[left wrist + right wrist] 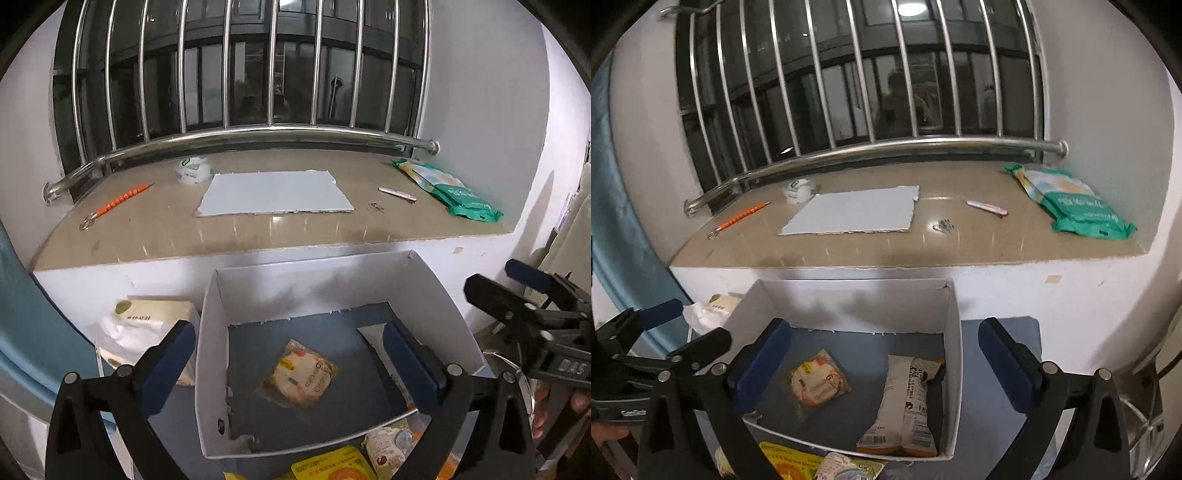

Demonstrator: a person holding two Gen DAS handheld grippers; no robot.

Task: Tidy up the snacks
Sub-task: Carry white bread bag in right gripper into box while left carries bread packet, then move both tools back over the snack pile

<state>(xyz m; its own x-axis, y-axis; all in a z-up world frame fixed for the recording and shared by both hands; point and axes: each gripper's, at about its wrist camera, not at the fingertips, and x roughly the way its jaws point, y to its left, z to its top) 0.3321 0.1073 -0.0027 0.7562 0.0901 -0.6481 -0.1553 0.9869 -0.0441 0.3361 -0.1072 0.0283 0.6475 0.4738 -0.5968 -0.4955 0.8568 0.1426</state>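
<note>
A white cardboard box [210, 354] [955, 373] with a grey-blue floor stands below the window ledge. A small clear yellow-and-white snack packet [301, 373] [818, 384] lies flat inside it. Beside that, against the box's right wall, leans a white pouch with dark print [908, 398]. My left gripper [291, 354] hangs open above the box, nothing between its blue pads. My right gripper [882, 354] is open too, straddling the box's right wall, and shows at the right edge of the left wrist view [517, 291]. More snack packets, one yellow [328, 467] [786, 461], lie in front of the box.
A tissue pack [147, 325] [713, 310] lies left of the box. On the stone ledge [147, 236] [997, 247] sit a grey sheet [277, 192], a tape roll [194, 170], an orange tool [118, 203], a pen [397, 194] and a green bag [454, 192]. Steel bars close the window.
</note>
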